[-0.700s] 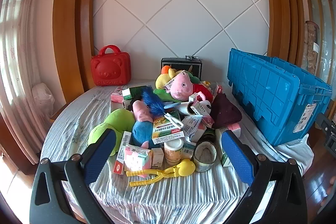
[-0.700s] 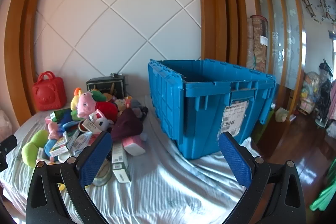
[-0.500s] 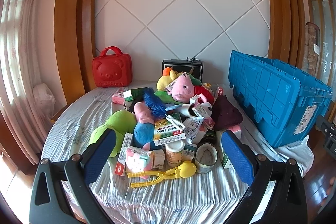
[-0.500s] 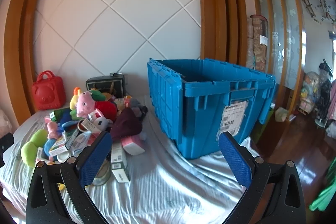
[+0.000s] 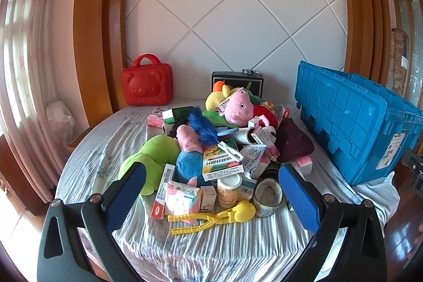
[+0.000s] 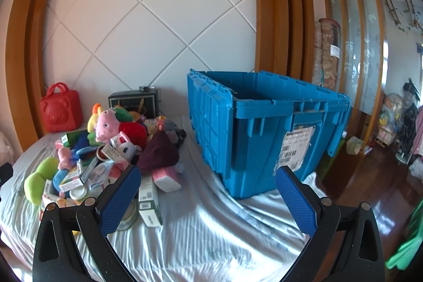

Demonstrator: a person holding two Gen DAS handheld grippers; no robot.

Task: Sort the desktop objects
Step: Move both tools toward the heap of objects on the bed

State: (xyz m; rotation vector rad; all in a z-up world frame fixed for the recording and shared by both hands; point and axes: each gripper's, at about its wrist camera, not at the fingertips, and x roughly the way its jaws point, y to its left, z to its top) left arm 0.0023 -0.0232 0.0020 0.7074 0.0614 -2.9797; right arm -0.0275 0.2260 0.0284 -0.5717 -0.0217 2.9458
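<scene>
Facing the pile, left gripper [image 5: 211,192] is hovering w/ jaws spread, empty; yellow tongs [image 5: 211,220] lying crosswise just ahead. Right gripper [image 6: 207,192], also spread, is aiming toward blue crate [image 6: 264,134].

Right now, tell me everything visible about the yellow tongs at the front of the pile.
The yellow tongs look like glossy moulded plastic: two long scissor-style arms ending in a rounded duck-shaped scoop. They lie flat on the wrinkled striped cloth, nearest the camera, handles pointing left. The scoop sits beside the open tin; whether they touch is unclear. No gripper touches them.
</scene>
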